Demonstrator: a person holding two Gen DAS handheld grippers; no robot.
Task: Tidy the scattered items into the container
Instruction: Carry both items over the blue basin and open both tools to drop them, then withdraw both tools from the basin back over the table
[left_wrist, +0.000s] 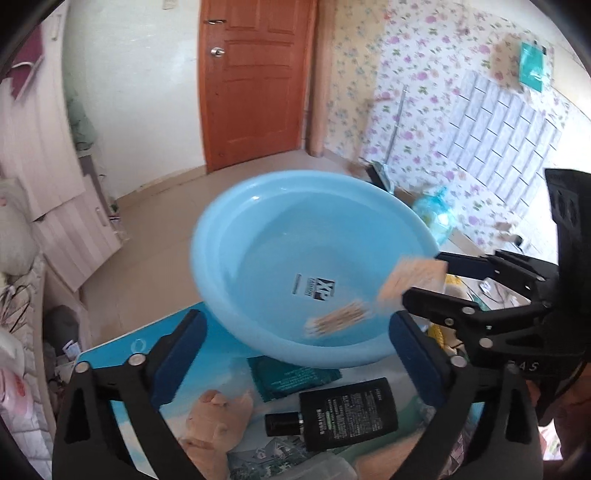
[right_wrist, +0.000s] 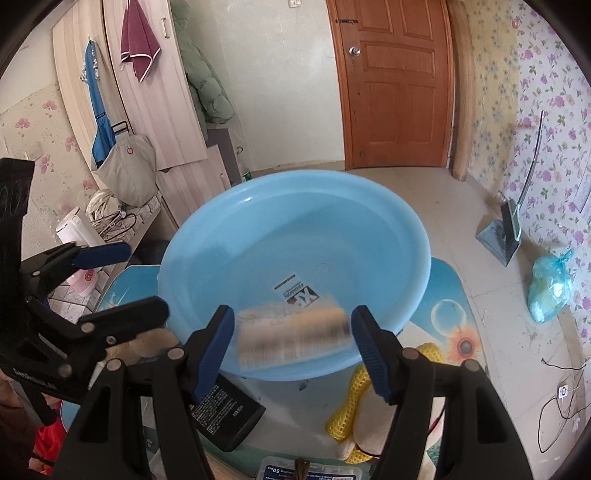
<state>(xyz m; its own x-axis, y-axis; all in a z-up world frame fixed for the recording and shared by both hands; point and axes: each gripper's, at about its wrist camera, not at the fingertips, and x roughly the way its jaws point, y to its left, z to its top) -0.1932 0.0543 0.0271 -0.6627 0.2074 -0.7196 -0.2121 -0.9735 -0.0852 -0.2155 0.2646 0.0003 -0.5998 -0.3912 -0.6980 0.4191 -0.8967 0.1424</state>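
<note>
A light blue basin stands on a small table with a printed top. A blurred pack of cotton swabs hangs over the basin's near rim between the wide-apart fingers of my right gripper, with a gap at each pad. A second blurred bundle of swabs lies in the basin. My left gripper is open over a black bottle, a pink plush toy and a dark green sachet.
A yellow mesh and cream toy and a clear box labelled 50 pcs lie at the table's near edge. On the floor are a blue bag, a dustpan and cables. A wooden door stands behind.
</note>
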